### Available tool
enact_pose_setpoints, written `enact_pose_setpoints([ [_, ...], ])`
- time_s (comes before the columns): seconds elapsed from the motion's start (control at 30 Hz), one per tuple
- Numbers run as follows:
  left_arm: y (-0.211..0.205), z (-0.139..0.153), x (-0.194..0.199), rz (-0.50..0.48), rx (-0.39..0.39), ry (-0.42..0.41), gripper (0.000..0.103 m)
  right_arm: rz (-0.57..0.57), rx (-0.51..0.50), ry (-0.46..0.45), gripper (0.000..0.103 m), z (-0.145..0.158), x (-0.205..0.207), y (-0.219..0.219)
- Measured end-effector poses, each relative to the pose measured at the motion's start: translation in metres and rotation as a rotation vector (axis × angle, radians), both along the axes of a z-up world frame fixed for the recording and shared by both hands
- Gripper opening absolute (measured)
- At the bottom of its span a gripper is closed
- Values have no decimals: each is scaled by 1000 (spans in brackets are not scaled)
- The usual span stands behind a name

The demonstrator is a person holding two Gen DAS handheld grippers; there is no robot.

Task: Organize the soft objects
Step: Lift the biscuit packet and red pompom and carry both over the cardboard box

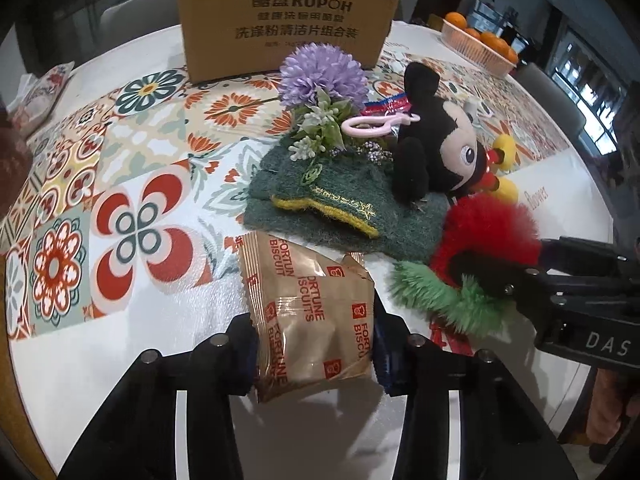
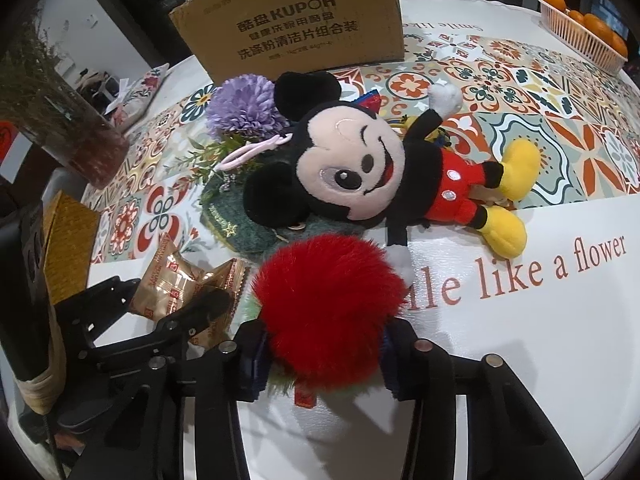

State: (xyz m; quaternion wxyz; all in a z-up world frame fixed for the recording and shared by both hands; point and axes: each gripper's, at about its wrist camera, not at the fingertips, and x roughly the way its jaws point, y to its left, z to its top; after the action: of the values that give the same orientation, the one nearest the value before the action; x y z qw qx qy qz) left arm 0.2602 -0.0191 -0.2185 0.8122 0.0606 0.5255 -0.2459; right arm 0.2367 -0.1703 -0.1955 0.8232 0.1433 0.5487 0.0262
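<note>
The cardboard box point(image 1: 290, 20) stands at the far edge of the surface point(image 1: 120, 360). In front of it the mouse plush point(image 2: 380, 176) lies partly on the green knitted item point(image 1: 320, 208); pulling either probably drags the other.

The right gripper point(image 2: 324, 354) has its jaws closed on the red-and-green pompom point(image 2: 328, 300); its long fur may slip free.

The left gripper point(image 1: 314, 354) has its jaws clamped on the biscuit packet point(image 1: 312, 312), near the near edge. Excess squeeze may crush its contents; the glossy wrapper may slide out.
</note>
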Motion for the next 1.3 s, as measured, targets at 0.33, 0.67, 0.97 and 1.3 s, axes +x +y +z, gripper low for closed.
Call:
enact_pose_setpoints([
  [0.33,6,30,-15,71,-2,-53,42,27,15,-36,40,18,-9,0],
  [0.67,8,71,-21,106,-31,-145,42,56,6,-125,39,55,-14,1],
  [0.97,4,117,-14,144,-43,-263,42,64,-4,-240,39,96,-10,-4],
  [1.3,-2,157,5,170,-71,-388,43,64,-17,-367,39,134,11,-14],
])
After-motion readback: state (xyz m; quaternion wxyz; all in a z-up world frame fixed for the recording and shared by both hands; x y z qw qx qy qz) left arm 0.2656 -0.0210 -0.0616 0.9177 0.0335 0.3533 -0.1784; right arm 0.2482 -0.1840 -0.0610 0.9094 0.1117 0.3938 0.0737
